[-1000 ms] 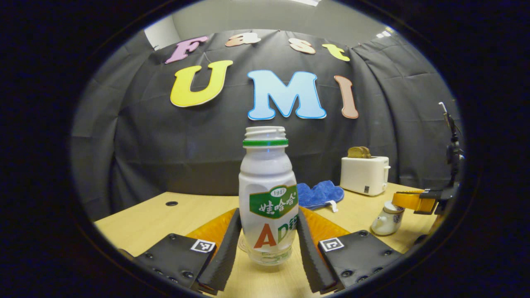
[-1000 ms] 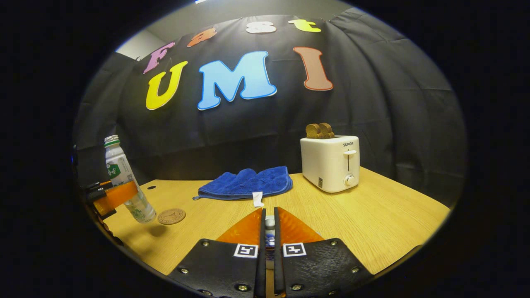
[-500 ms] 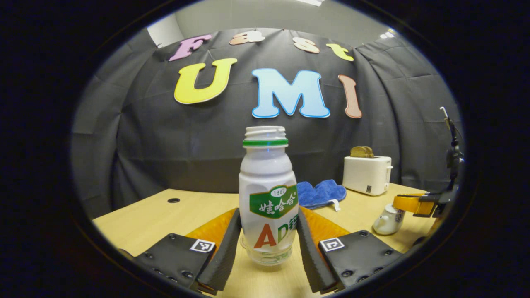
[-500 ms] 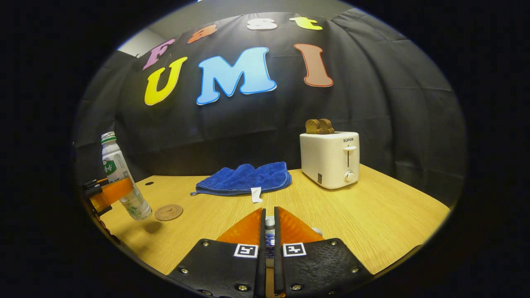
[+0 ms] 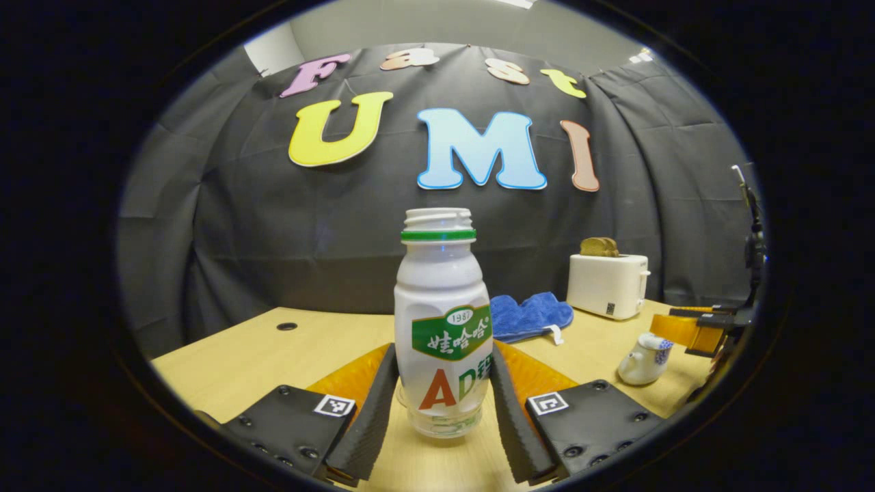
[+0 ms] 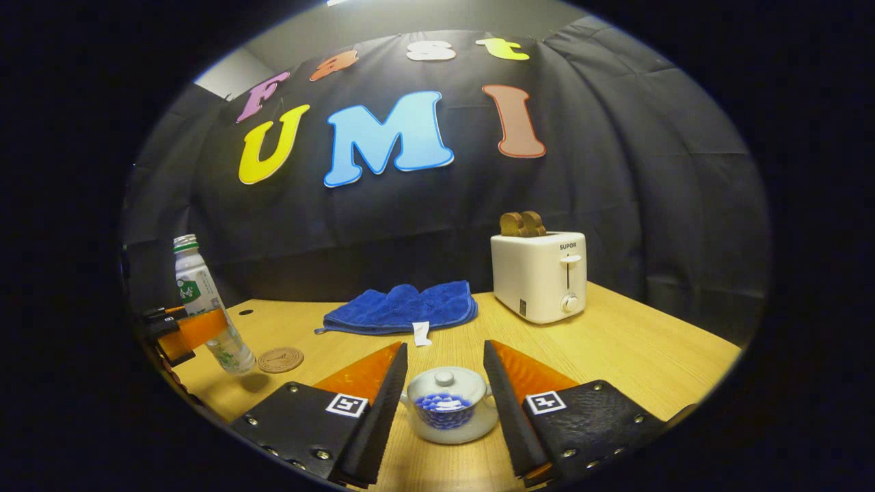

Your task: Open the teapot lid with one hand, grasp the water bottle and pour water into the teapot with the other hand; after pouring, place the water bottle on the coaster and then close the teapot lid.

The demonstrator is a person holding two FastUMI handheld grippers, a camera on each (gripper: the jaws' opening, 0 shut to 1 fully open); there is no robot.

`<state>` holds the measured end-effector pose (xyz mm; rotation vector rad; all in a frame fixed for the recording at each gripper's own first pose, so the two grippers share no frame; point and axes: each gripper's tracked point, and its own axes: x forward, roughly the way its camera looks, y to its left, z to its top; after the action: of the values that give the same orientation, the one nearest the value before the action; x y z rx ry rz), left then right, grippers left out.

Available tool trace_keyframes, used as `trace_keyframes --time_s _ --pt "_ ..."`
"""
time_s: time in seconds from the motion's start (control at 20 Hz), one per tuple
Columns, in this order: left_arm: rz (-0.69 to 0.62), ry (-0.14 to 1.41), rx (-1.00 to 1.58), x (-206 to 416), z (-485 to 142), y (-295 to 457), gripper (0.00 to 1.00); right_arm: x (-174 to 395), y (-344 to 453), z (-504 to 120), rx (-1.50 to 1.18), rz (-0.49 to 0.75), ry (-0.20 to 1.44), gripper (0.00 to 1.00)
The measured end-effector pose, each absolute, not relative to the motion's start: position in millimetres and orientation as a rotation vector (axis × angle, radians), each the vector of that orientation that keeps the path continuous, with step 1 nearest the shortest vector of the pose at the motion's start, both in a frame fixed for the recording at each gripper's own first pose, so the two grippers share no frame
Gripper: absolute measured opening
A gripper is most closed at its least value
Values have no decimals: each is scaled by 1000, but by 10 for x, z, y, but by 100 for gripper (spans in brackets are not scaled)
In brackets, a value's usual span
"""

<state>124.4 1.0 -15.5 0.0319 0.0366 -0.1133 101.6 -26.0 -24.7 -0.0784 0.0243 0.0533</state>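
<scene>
The white water bottle (image 5: 443, 321), capless with a green neck ring, stands between the fingers of my left gripper (image 5: 444, 357), which is shut on its lower half. In the right gripper view the bottle (image 6: 199, 295) leans a little, just left of the round brown coaster (image 6: 280, 359), with a shadow under it. My right gripper (image 6: 445, 347) is open. The small white teapot (image 6: 449, 410) sits between its fingers, untouched, with the lid (image 6: 446, 381) on it. The left gripper view has the teapot (image 5: 644, 360) at far right, beside the right gripper (image 5: 683, 331).
A white toaster (image 6: 540, 277) with toast stands at the back right of the wooden table (image 6: 629, 355). A folded blue cloth (image 6: 403, 309) lies at the back middle. A small cable hole (image 5: 286, 326) is in the table's far left.
My right gripper was shut on the teapot lid's knob; it has opened and drawn back, with the lid resting on the teapot. The left gripper still holds the bottle.
</scene>
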Motion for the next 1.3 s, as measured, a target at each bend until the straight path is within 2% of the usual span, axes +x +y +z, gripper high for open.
trace_keyframes --time_s 0.05,0.25,0.35,0.4,0.45,0.55,0.6,0.7,0.75,0.9,0.95,1.0,1.05,1.15,1.2,1.3 --pt "-112 36 32 1252 -152 11 77 992 -236 -178 -92 52 -7 72" --pt "-108 47 32 1253 -189 34 77 898 -126 -12 -152 63 -95 72" --pt "-100 58 37 1270 -238 58 81 875 -71 6 -183 71 -114 73" --pt "-98 62 40 1264 -251 70 77 875 -53 -9 -196 75 -116 72" --pt "-94 65 43 1276 -265 73 81 869 -31 -19 -206 80 -114 72" --pt "-92 67 47 1276 -284 78 77 867 -2 -33 -210 91 -110 72" --pt "-94 61 48 1281 -257 79 81 865 4 -38 -210 93 -109 72" --pt "-95 37 63 1316 -197 93 77 856 3 -23 -203 94 -112 72" --pt "-93 30 77 1347 -177 103 81 848 1 -11 -199 95 -115 72" --pt "-100 35 86 1470 -209 100 77 842 4 -2 -194 96 -118 73" --pt "-106 40 81 1514 -225 100 81 842 4 -5 -192 98 -117 73" --pt "-110 45 77 1570 -240 103 77 828 9 -7 -190 101 -115 73" --pt "-111 44 77 1631 -236 128 81 823 15 -3 -189 103 -115 73" --pt "-111 46 78 1780 -231 171 73 818 14 11 -189 103 -118 72" --pt "-113 54 71 1843 -242 197 81 820 6 11 -188 102 -119 73" --pt "-119 59 59 1992 -264 214 81 820 3 8 -188 100 -119 73"
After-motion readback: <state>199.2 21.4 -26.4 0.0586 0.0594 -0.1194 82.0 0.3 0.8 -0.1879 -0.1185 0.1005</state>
